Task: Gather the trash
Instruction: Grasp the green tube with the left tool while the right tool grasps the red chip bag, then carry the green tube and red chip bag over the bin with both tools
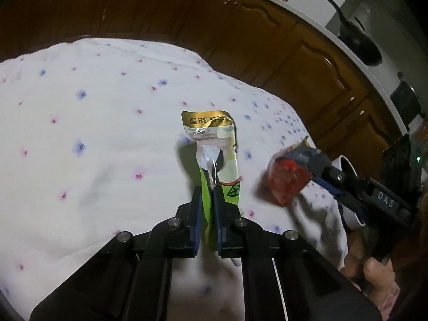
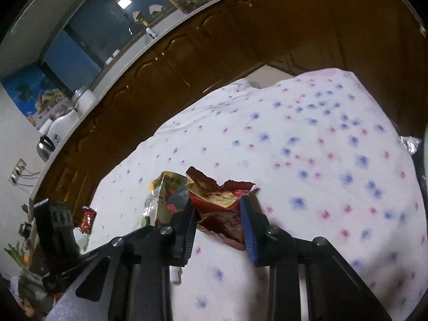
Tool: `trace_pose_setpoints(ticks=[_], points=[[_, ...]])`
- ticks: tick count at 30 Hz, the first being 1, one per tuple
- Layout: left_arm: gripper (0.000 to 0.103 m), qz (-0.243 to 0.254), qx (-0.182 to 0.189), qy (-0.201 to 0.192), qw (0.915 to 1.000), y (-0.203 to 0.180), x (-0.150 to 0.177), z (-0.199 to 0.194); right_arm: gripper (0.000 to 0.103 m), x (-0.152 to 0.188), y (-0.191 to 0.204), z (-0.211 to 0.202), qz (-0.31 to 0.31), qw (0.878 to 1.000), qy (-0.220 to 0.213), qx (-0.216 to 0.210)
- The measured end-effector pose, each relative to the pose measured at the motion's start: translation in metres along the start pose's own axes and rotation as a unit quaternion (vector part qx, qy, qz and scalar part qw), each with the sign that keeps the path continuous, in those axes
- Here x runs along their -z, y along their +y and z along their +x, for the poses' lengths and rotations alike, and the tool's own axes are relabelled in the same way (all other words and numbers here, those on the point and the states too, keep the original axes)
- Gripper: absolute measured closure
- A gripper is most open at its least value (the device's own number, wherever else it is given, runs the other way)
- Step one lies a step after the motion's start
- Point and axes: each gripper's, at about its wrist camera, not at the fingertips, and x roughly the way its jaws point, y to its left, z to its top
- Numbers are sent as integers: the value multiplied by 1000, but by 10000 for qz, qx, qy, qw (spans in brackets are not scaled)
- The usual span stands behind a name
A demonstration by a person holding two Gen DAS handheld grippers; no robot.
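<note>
Left wrist view: a crinkled green-and-gold foil wrapper (image 1: 218, 160) is pinched between nearly closed left gripper (image 1: 207, 200) fingers; a crumpled red wrapper (image 2: 219, 208) is clamped by the right gripper (image 2: 218, 223) over floral cloth (image 1: 93, 133).

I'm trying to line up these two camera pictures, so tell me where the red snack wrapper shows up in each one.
Left wrist view: the red wrapper is at right of centre, pinched in the right gripper that reaches in from the right.
Right wrist view: the red wrapper is at lower centre, between that gripper's own blue fingers.
Shared landmark: the white flowered cloth beneath, also the green and gold wrapper nearby.
</note>
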Motion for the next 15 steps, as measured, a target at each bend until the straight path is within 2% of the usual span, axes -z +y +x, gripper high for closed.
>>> trace_pose_setpoints(ticks=[6, 9, 11, 15], points=[[101, 141, 263, -52, 9995, -19, 4, -16, 72, 10, -9, -35, 82, 9998, -151, -104], [101, 188, 425, 58, 9989, -24, 10, -17, 72, 13, -7, -43, -47, 9999, -144, 78], [101, 188, 366, 151, 9990, -26, 15, -13, 72, 17, -9, -43, -164, 9994, -95, 288], [101, 156, 229, 206, 9994, -26, 19, -7, 72, 25, -18, -39, -105, 9993, 63, 351]])
